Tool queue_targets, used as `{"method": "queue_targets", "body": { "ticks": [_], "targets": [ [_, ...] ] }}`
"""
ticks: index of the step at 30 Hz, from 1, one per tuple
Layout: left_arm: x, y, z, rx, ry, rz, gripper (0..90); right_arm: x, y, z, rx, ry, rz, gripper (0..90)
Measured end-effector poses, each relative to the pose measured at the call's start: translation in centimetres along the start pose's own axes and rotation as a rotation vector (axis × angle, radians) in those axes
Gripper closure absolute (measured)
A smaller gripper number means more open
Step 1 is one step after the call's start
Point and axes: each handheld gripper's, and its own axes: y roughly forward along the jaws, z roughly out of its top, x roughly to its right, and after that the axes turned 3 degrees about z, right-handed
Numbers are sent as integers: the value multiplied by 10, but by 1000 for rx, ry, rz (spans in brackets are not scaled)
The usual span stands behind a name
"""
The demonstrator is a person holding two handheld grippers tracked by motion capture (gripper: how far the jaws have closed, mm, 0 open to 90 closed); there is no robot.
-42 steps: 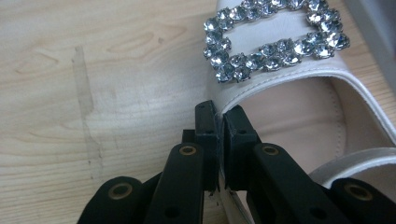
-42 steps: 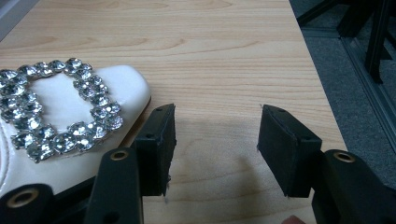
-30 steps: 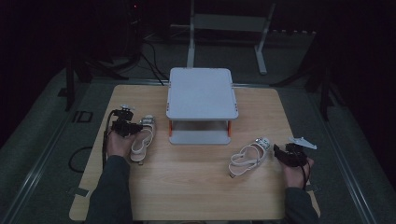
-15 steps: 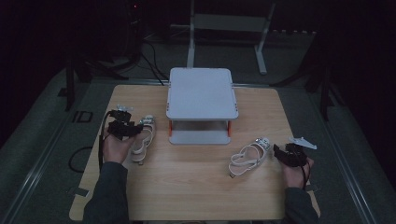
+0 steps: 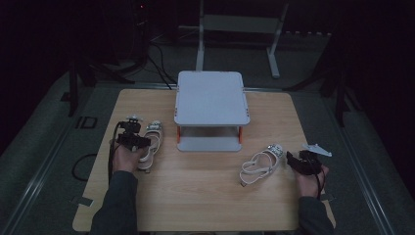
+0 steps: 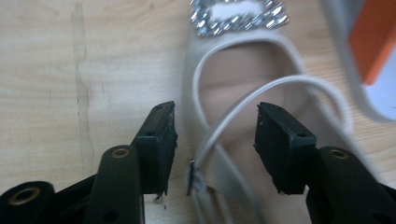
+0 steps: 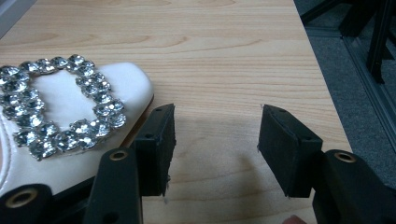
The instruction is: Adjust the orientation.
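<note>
A: Where do the sandals lie on the table (image 5: 205,196)?

B: The left sandal (image 5: 150,147) runs lengthwise away between the left gripper (image 5: 133,140) jaws, just opening, gripping nothing; the right sandal (image 5: 261,164) lies left of the right gripper (image 5: 293,160) (wide, empty)

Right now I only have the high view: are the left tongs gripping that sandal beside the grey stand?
Observer: No. The left tongs stand open and have just been opening. The left sandal has its thin straps between the pads, unpinched.
Operator: And the right tongs?
Observer: The right tongs are open over bare table, with nothing between them.
Operator: What's nearest them?
Observer: The right sandal. Its toe, with a jewelled buckle, sits just outside one jaw.
</note>
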Motion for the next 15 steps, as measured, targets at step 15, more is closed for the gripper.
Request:
{"method": "queue_targets", "body": {
  "ticks": [15],
  "targets": [
    [-25,12,-8,-14,-178,-149,801,0,1,0,-2,1,1,456]
  ]
}}
